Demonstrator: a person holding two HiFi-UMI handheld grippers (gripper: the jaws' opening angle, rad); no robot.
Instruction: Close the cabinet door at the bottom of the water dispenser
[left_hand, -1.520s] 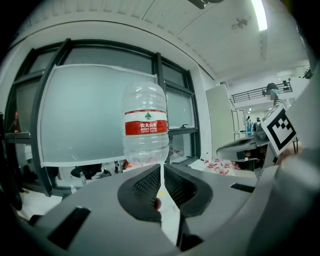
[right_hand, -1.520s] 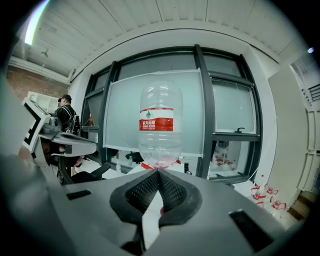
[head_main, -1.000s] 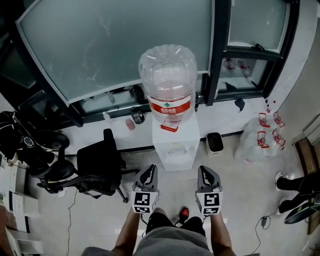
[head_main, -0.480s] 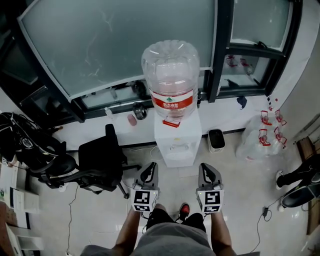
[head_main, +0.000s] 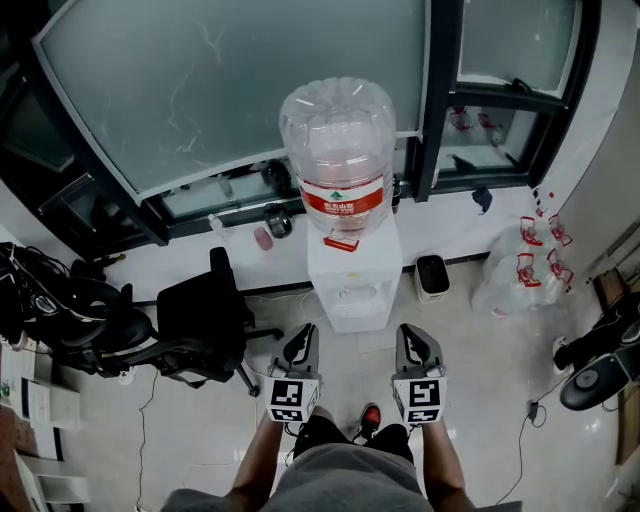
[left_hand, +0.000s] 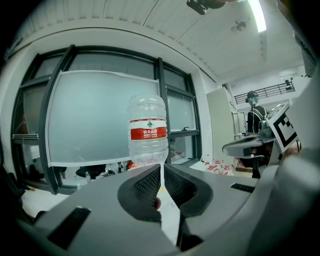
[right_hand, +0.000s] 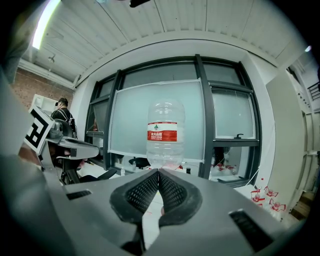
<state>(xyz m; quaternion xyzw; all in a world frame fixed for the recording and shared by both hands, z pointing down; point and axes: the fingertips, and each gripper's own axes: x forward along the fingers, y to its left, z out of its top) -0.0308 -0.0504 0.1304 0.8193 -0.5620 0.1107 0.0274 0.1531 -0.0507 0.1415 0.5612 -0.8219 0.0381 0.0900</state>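
The white water dispenser (head_main: 346, 288) stands against the window wall with a big clear bottle (head_main: 339, 160) with a red label on top. From above its lower cabinet door does not show. My left gripper (head_main: 300, 346) and right gripper (head_main: 414, 345) hover side by side just in front of it, both apart from it. In the left gripper view the left gripper (left_hand: 162, 168) is shut with nothing in it, and the bottle (left_hand: 148, 131) rises behind its tips. The right gripper (right_hand: 158, 173) is likewise shut and empty, with the bottle (right_hand: 165, 132) beyond. The jaws hide the dispenser body in both gripper views.
A black office chair (head_main: 196, 322) stands left of the dispenser. A small black bin (head_main: 431, 279) and white plastic bags (head_main: 516, 277) sit to its right. A floor fan (head_main: 599, 377) and a cable (head_main: 525, 440) are at the lower right. A person (left_hand: 253, 117) stands farther off.
The head camera has shifted slightly, so the scene sits a little differently in the frame. Both grippers keep the same place before the dispenser, still shut.
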